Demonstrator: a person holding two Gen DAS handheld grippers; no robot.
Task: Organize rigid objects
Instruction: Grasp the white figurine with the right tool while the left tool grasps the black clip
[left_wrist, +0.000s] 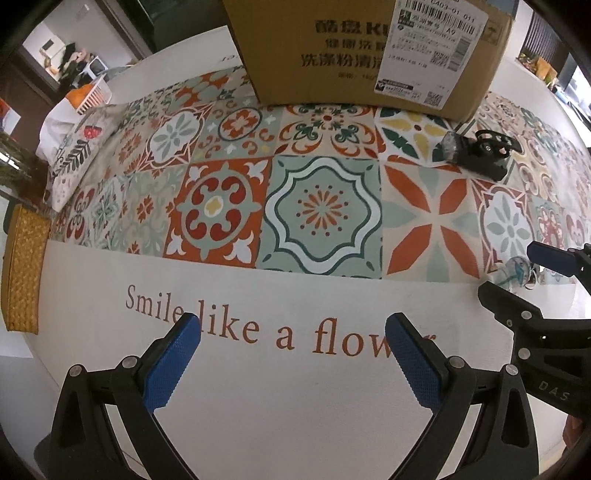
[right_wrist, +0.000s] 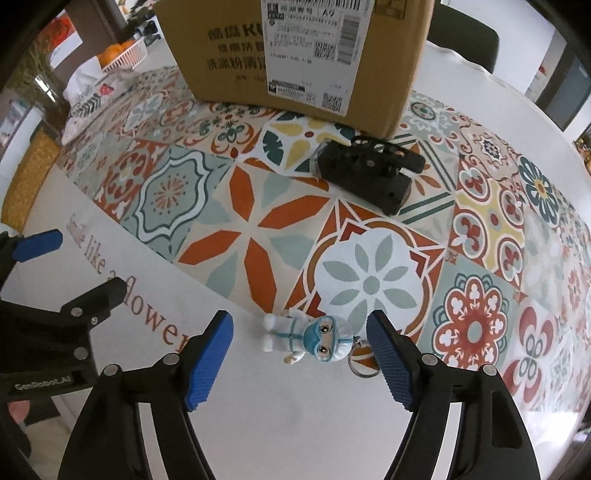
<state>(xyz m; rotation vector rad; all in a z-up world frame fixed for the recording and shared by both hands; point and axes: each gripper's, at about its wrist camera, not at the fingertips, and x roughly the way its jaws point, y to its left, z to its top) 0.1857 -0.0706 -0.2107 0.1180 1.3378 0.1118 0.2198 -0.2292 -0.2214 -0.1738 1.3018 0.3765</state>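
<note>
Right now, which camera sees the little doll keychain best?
The right wrist view. The doll keychain lies whole and close between the open jaws of the right gripper, mask, eyes and ring plain to see. The left wrist view catches only a small, partly hidden bit of it at the right edge.

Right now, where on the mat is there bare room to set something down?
Free: the patterned tiles between the cardboard box and the "Smile like a flower" lettering, left of the black device; also the white strip under the left gripper. Crowded: around the figurine keychain between the right gripper jaws, and the box-device gap.
</note>
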